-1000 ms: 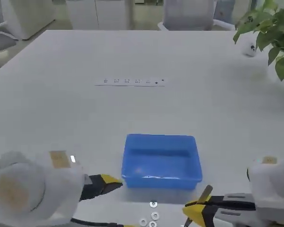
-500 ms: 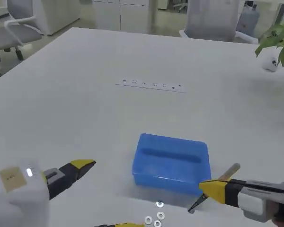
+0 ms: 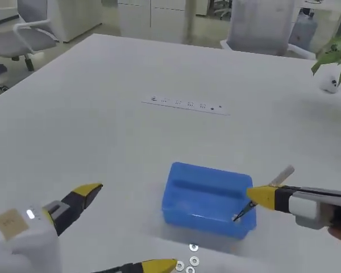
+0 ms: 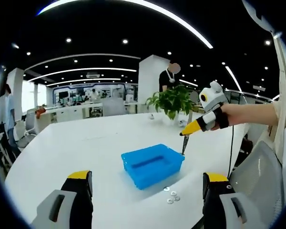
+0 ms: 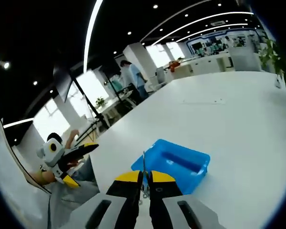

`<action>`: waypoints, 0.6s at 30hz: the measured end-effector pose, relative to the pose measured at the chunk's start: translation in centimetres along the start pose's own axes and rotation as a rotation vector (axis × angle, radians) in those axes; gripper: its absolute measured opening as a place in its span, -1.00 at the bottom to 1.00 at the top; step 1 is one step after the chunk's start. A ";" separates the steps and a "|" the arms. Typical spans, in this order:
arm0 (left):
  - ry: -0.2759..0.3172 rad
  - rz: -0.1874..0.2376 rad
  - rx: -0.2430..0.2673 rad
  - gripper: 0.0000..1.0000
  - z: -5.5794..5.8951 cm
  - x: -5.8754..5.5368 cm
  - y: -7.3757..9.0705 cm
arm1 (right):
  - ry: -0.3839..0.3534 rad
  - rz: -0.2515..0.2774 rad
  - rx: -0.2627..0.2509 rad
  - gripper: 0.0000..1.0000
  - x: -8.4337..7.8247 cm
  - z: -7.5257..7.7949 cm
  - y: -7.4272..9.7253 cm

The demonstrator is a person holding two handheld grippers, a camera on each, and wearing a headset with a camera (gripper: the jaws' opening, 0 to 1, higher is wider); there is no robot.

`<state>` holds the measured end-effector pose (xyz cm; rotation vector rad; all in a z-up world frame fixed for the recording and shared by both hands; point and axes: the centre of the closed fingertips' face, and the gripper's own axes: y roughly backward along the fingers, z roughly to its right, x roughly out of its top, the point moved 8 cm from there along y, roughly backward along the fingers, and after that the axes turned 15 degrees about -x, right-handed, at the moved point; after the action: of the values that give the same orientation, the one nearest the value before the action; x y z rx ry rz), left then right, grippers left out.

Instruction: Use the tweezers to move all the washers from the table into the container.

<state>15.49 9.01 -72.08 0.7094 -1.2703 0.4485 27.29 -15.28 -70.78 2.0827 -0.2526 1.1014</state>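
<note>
Since the earlier frame, the right gripper (image 3: 260, 197) has moved away from the washers (image 3: 192, 261) and up to the container (image 3: 200, 219). Its yellow-tipped jaws are pressed together on the tweezers (image 3: 244, 210), which slant downward. The tweezer tip appears against the near right corner of the container, and whether it touches the rim cannot be told. Whether the tip carries a washer is too small to tell.

The container is a blue rectangular tray standing on the white worktop (image 3: 91, 119). The washers lie as a small cluster on the worktop just in front of the container's near wall, apart from it.

At the lower left of the head view, the left gripper (image 3: 136, 224) holds nothing, with its two jaws spread wide. In the left gripper view, the container and the washers lie between those jaws.

Farther back on the worktop there is a flat socket strip (image 3: 186, 105). Leaves of a potted plant (image 3: 336, 56) enter at the right edge.
</note>
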 end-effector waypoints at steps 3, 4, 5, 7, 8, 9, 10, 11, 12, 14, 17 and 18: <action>0.009 0.037 0.015 0.97 -0.3 0.2 0.3 | 0.022 -0.004 -0.024 -0.94 0.3 0.4 -0.9; 0.013 0.038 0.019 0.97 -0.4 0.2 0.3 | 0.027 -0.002 -0.030 -0.94 0.3 0.4 -1.1; 0.014 0.039 0.022 0.96 -0.4 0.1 0.4 | 0.035 -0.002 -0.041 -0.94 0.4 0.6 -1.4; 0.009 0.036 0.032 0.96 -0.5 0.1 0.4 | 0.045 -0.001 -0.066 -0.94 0.4 1.0 -1.8; 0.009 0.032 0.034 0.95 -0.5 0.0 0.5 | 0.054 0.000 -0.072 -0.94 0.4 1.2 -1.9; 0.011 0.031 0.034 0.95 -0.5 0.0 0.5 | 0.058 -0.003 -0.087 -0.94 0.5 1.5 -2.2; 0.013 0.032 0.034 0.95 -0.6 0.0 0.5 | 0.064 -0.004 -0.098 -0.94 0.5 1.7 -2.3; 0.014 0.035 0.034 0.95 -0.6 0.0 0.5 | 0.069 -0.007 -0.104 -0.94 0.5 2.0 -2.6; 0.014 0.035 0.034 0.95 -0.6 0.0 0.5 | 0.074 -0.006 -0.111 -0.94 0.5 2.2 -2.7; 0.013 0.035 0.033 0.94 -0.5 0.0 0.5 | 0.096 -0.011 -0.131 -0.94 0.4 2.6 -3.2; 0.000 0.027 0.031 0.94 -0.5 0.0 0.5 | 0.140 -0.016 -0.159 -0.94 0.3 3.0 -3.9; -0.003 0.022 0.032 0.93 -0.4 -0.1 0.5 | 0.146 -0.019 -0.163 -0.94 0.2 3.1 -4.1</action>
<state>15.47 9.65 -72.10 0.7242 -1.2768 0.4872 31.31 -14.58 -73.86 1.8485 -0.2427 1.1757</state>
